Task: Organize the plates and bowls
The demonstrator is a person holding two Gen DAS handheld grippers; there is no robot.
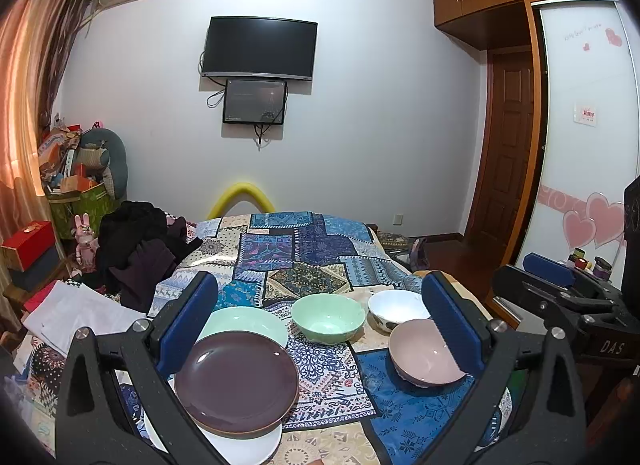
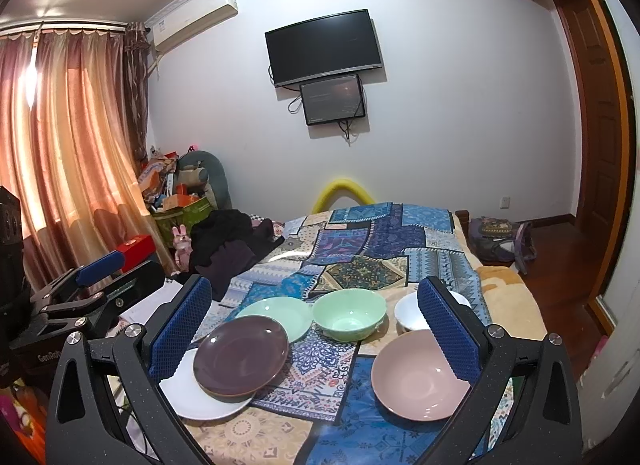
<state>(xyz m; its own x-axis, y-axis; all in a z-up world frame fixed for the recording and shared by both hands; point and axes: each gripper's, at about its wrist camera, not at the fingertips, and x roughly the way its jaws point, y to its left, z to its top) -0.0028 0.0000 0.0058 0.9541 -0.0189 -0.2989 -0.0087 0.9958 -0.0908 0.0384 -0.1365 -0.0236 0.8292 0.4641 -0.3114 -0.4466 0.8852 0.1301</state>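
Looking through the left wrist view, the left gripper [image 1: 320, 329] is hanging above the patchwork cloth [image 1: 304, 257] with its blue pads spread wide, pinching nothing. The purple plate [image 1: 237, 381] is lying near and to the left, resting on a white plate [image 1: 240, 447], with a green plate [image 1: 244, 325] just behind it. The green bowl [image 1: 328, 319] is sitting in the middle, the white bowl [image 1: 396, 309] farther right, and the pink bowl [image 1: 424, 353] near right, tipped a little. The right gripper [image 1: 560, 289] is showing at the far right edge.

Looking through the right wrist view, the right gripper [image 2: 316, 333] is also spread wide and pinching nothing. The plates are round, so no long side is showing; they are lying flat, faces up. All three bowls are opening upward. A good way is probably grabbing one bowl by its rim, lifting it straight, and setting it gently inside another, keeping it level so it is not sliding on the soft cloth.
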